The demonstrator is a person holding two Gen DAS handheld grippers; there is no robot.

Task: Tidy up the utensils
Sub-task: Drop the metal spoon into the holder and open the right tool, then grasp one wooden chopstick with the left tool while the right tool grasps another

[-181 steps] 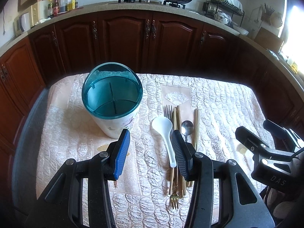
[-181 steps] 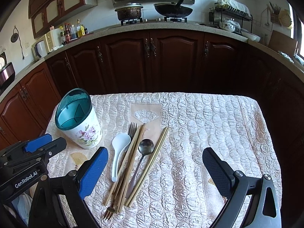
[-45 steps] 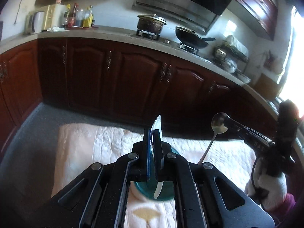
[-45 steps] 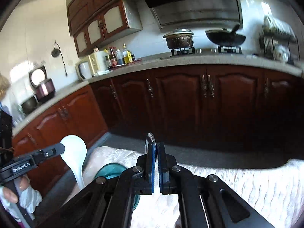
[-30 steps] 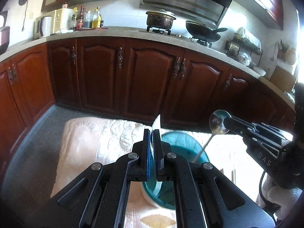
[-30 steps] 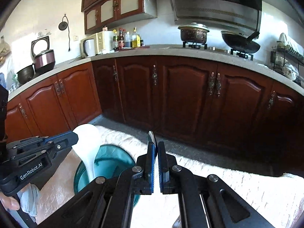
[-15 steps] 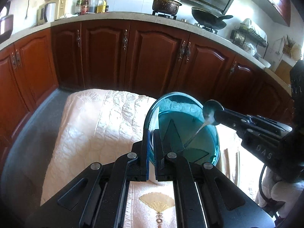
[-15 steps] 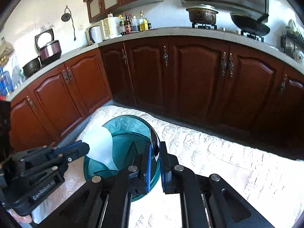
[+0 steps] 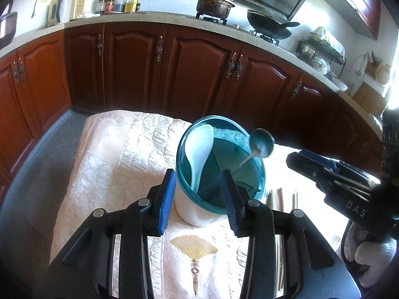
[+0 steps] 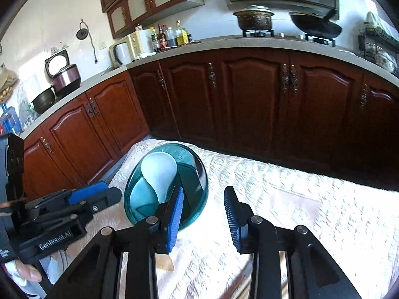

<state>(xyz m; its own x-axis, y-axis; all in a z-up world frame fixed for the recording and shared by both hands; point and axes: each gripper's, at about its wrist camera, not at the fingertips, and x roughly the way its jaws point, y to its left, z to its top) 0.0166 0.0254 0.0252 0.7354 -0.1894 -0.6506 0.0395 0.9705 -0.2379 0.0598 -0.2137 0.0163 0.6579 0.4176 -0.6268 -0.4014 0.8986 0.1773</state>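
Two spoons now stand in the round holder with the translucent teal rim and white flowered body point(image 9: 219, 164), which sits on the tabletop under a cream quilted cloth with a gold fan motif point(image 9: 112, 164). Seen from the left wrist, the white plastic rice spoon point(image 9: 199, 149) leans in the compartment at about ten o'clock, its bowl up against the rim. The silver metal spoon point(image 9: 260, 142) leans at about two o'clock, its bowl above the rim and its handle running down inside.

Just short of the holder at six o'clock, the left tool point(image 9: 198, 194) has its blue-padded jaws spreading, with nothing pinched between them; only the holder's near wall shows through the gap. The right tool point(image 10: 203, 214) is also spreading its jaws, and nothing is between them but bare cloth; the holder lies at its ten o'clock. In the left view that tool point(image 9: 324, 172) hangs at three o'clock of the holder, apart from the metal spoon.

Behind the tabletop runs a row of dark red wooden cabinets point(image 9: 199, 74).
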